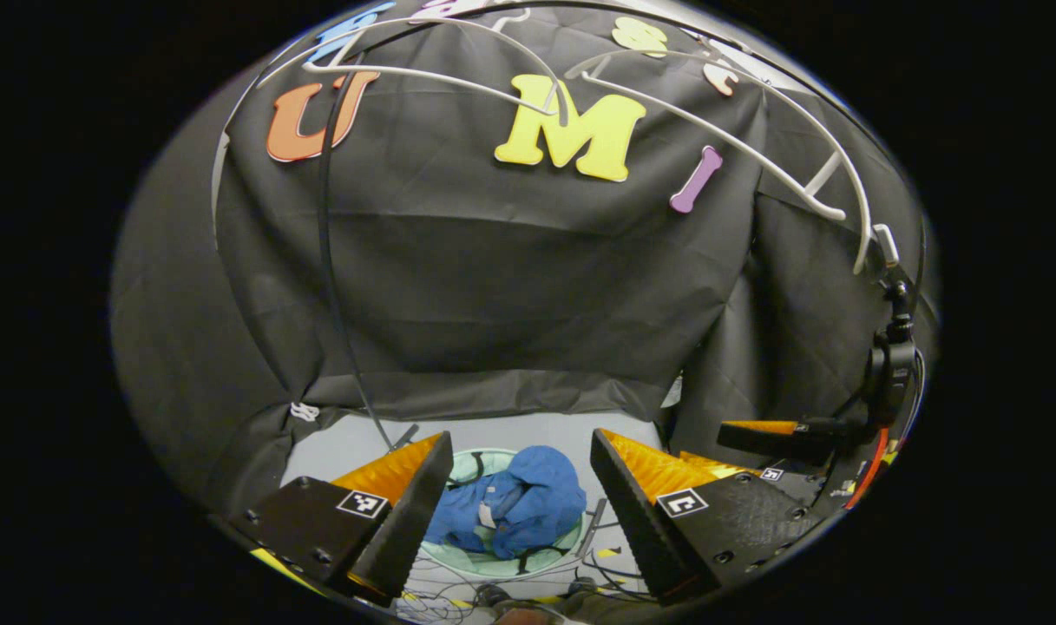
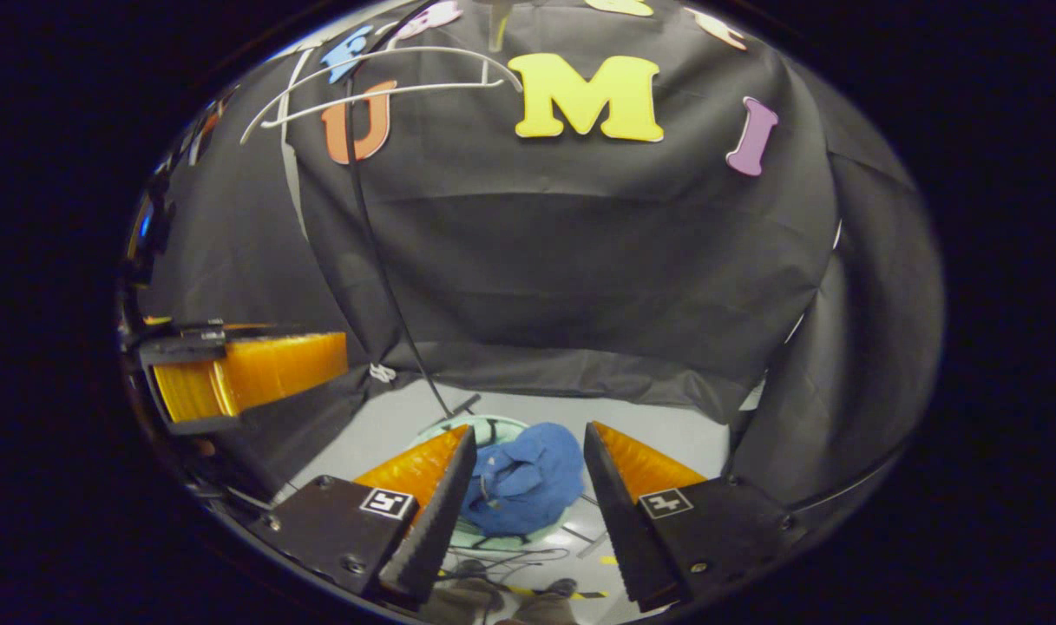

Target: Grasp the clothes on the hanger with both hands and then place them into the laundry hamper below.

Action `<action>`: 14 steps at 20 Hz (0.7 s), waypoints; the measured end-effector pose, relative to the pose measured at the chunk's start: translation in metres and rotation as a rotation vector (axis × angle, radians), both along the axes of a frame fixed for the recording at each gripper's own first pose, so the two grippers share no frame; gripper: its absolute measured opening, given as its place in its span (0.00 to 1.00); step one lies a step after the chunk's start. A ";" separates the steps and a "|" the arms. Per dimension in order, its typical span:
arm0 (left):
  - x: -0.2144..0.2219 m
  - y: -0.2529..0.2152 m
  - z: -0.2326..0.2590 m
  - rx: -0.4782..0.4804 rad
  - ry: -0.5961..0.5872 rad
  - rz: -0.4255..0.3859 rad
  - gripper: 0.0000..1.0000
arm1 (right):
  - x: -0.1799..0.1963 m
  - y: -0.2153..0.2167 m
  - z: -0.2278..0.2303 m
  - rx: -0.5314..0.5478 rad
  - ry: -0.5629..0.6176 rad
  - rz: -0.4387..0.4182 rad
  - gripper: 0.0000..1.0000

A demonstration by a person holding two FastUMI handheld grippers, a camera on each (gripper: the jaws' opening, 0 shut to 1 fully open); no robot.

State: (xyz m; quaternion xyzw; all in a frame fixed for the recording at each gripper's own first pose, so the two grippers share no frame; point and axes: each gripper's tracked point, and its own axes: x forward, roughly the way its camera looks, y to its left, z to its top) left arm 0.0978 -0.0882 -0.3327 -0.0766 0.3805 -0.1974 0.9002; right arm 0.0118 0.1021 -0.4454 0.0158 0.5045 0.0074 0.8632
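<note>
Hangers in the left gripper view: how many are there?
2, both white and bare: one hanger at upper left, another hanger at upper right. More may be hidden above.

Pale grey floor [image 1: 528,434] runs to foot of black cloth wall at far side. Round pale-green laundry hamper [image 1: 480,562] sits on it, blue clothes [image 1: 514,503] heaped inside. Loose thin cables [image 1: 458,599] lie on floor at hamper's near side, w/ bits of yellow-black tape [image 1: 610,552] to its right.
</note>
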 end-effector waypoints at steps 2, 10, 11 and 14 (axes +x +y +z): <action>-0.005 0.002 0.007 0.009 -0.012 0.017 0.97 | -0.002 0.000 0.016 0.002 -0.025 0.033 0.81; -0.018 0.026 0.100 0.029 -0.210 0.122 0.97 | -0.016 -0.015 0.102 0.043 -0.191 0.077 0.85; -0.019 0.026 0.118 0.032 -0.252 0.132 1.00 | -0.017 -0.016 0.122 0.029 -0.241 0.094 0.82; -0.031 0.033 0.166 0.074 -0.376 0.160 1.00 | -0.019 -0.024 0.175 0.025 -0.378 0.134 0.82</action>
